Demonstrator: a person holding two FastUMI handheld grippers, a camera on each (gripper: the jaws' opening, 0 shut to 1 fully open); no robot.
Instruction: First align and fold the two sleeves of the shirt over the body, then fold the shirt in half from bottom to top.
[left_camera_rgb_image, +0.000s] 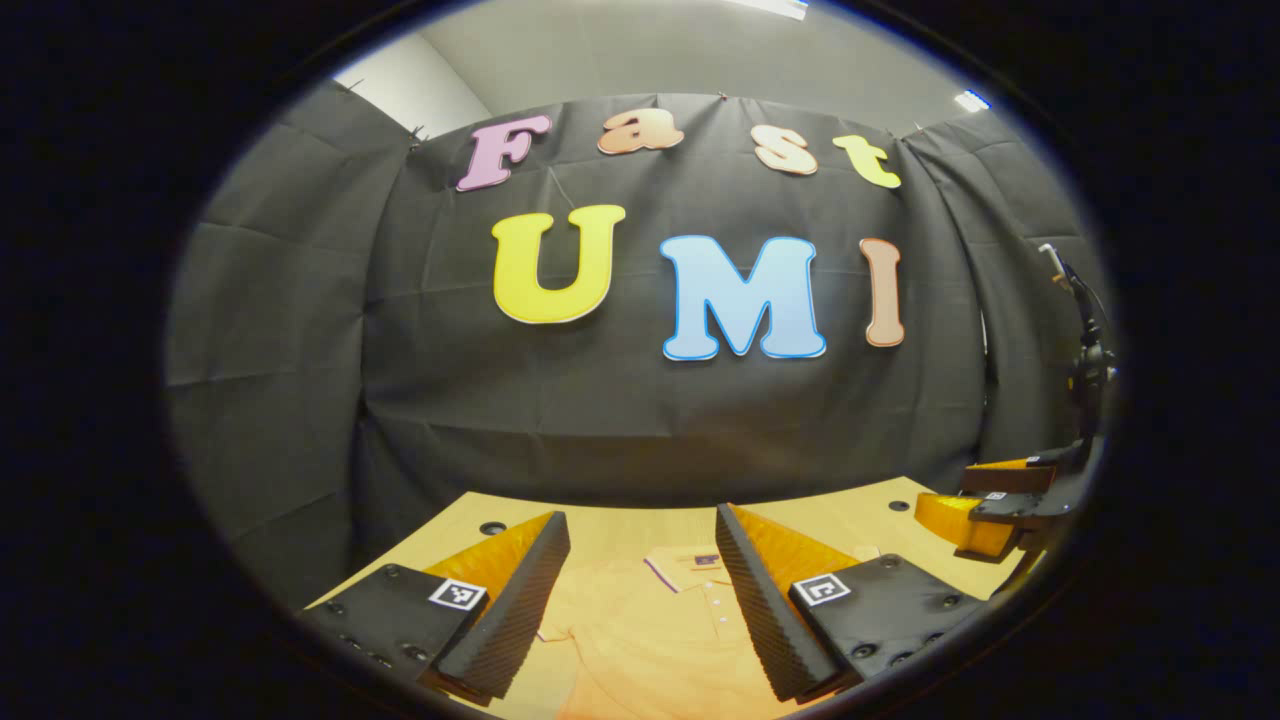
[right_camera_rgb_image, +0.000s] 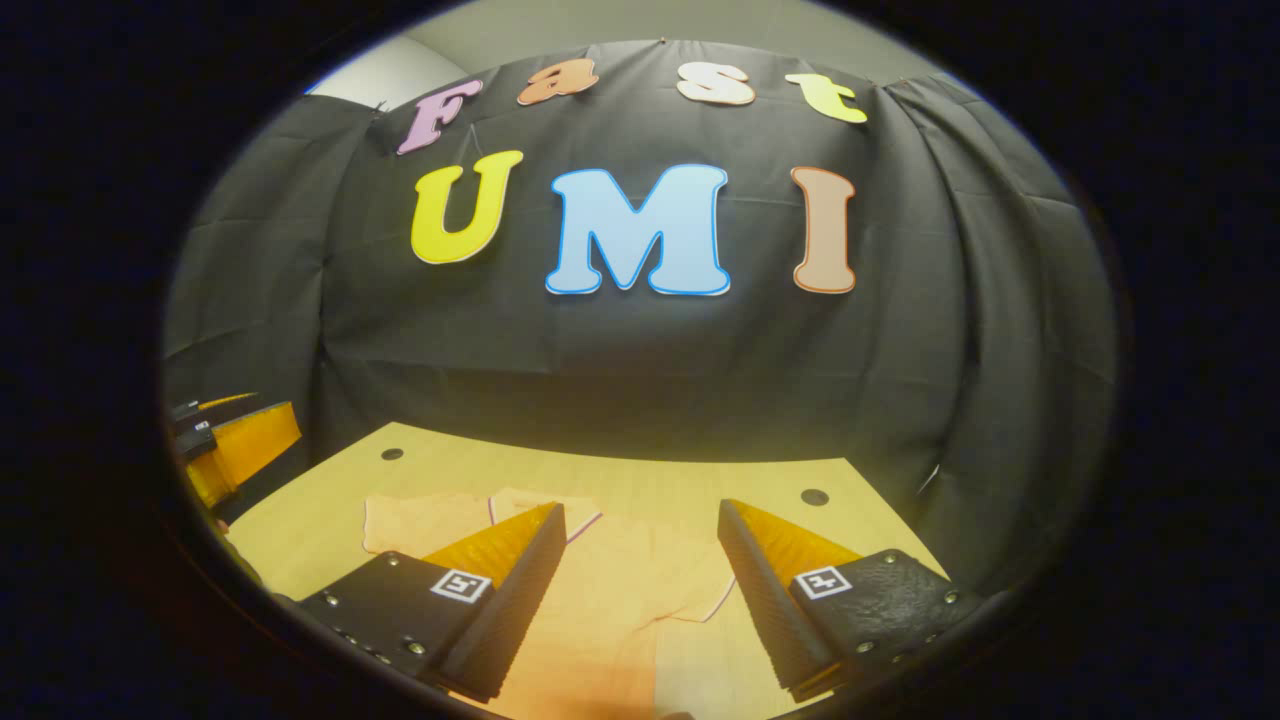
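Two hand-held grippers hang over a flat wooden surface (left_camera_rgb_image: 620, 525), and we see a shirt (left_camera_rgb_image: 650, 640) lying spread out on it.

In the left gripper view, the left hand-held gripper (left_camera_rgb_image: 640, 600) shows at the bottom. Its two fingers are wedge shaped, with ribbed, bumpy insides. They stand wide apart and hold nothing. Between them lies the shirt. It is soft, thin cloth, with a small collar (left_camera_rgb_image: 690, 565) and a row of little buttons going down the front. Far off on the right edge we see the right hand-held gripper (left_camera_rgb_image: 1000, 505) up above the surface.

In the right gripper view, the left hand-held gripper (right_camera_rgb_image: 225, 445) shows at the far left edge, raised over the corner of the surface. Next we see one short sleeve (right_camera_rgb_image: 420, 525) lying flat and smooth. Then comes the right hand-held gripper (right_camera_rgb_image: 640, 600) at the bottom, with the same ribbed wedge fingers. They are spread wide too, with nothing between them but air. The shirt's body lies under the gap, and the other sleeve (right_camera_rgb_image: 705, 585) reaches out to the right with a thin pale edge. A small round hole (right_camera_rgb_image: 814, 497) sits in the smooth wood near the far right corner.
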